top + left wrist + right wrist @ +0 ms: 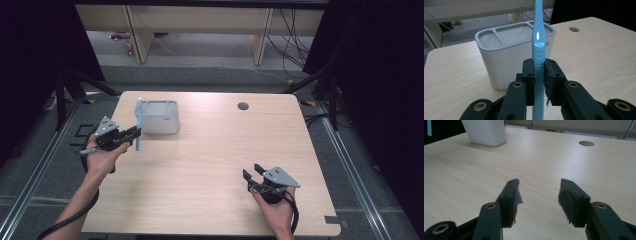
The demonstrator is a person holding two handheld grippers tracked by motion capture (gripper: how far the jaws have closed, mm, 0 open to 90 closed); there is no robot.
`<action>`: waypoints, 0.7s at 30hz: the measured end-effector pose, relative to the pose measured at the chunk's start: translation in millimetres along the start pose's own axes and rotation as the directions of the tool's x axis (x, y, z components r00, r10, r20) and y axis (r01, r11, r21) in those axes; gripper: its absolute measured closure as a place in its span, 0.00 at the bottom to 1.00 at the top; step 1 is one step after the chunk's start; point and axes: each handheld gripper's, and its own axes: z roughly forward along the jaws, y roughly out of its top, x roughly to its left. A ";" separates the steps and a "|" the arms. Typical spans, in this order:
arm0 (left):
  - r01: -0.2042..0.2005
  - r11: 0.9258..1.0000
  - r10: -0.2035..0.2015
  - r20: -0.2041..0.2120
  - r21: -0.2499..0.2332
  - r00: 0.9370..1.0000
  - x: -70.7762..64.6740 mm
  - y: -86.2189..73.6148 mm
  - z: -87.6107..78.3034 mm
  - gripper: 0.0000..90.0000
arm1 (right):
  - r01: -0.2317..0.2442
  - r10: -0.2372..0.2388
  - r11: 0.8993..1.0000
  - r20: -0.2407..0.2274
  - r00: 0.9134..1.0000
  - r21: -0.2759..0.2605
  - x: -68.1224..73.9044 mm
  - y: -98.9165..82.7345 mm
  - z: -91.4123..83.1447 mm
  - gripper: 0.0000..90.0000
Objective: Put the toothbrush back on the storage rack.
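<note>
Table (210, 165): light wood top with a round cable hole (243, 106) near the far edge.
Holder (159, 117): white tub with a grey top split into compartments, standing upright on the far left part of the table; seen close in the left gripper view (509, 52) and at the upper left of the right gripper view (485, 131).
Toothbrush (138, 124): light blue, upright, just beside the left end of the holder in the high view. In the left gripper view its handle (538, 37) rises in front of the holder's right compartment; the head end is cut off by the top edge.
Left gripper (131, 133): clenched on the toothbrush handle, both jaw pads pressed against it, held above the table's left edge by the person's left hand (102, 155).
Right gripper (251, 171): released, jaws spread wide with bare table between them, low over the near right part of the table, well apart from the holder; held by the right hand (275, 210).
</note>
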 end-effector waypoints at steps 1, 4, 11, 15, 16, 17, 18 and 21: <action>0.002 1.000 -0.002 0.001 -0.004 1.000 0.6 1.1 0.1 0.87 | -0.009 0.009 1.000 -0.004 1.000 0.005 0.4 -0.1 -0.3 0.56; 0.008 1.000 -0.008 0.001 -0.018 1.000 1.2 3.6 1.5 0.87 | -0.018 0.018 1.000 -0.014 1.000 0.014 1.1 -0.5 -0.2 0.56; 0.003 1.000 -0.003 -0.011 -0.024 1.000 1.1 9.2 3.4 0.87 | -0.016 0.016 1.000 -0.006 1.000 0.026 1.4 -0.1 -1.2 0.56; 0.005 0.999 -0.005 -0.017 -0.035 1.000 1.3 12.0 4.4 0.87 | -0.016 0.016 1.000 -0.006 1.000 0.026 1.3 -0.1 -1.1 0.56; 0.004 0.999 -0.005 -0.017 -0.034 1.000 1.5 12.8 4.5 0.87 | -0.015 0.015 1.000 -0.005 1.000 0.026 1.4 -0.1 -1.1 0.56; 0.003 0.999 -0.004 -0.018 -0.037 1.000 1.6 13.5 4.7 0.87 | -0.019 0.019 1.000 -0.016 1.000 0.015 1.3 -0.3 0.0 0.56; 0.005 0.999 -0.006 -0.018 -0.041 1.000 1.4 14.2 5.0 0.87 | -0.016 0.016 1.000 -0.006 1.000 0.025 1.4 0.0 -1.1 0.56; 0.005 0.999 -0.006 -0.021 -0.045 1.000 1.7 16.4 5.1 0.87 | 0.000 0.000 1.000 0.000 1.000 0.009 0.1 0.0 -0.5 0.56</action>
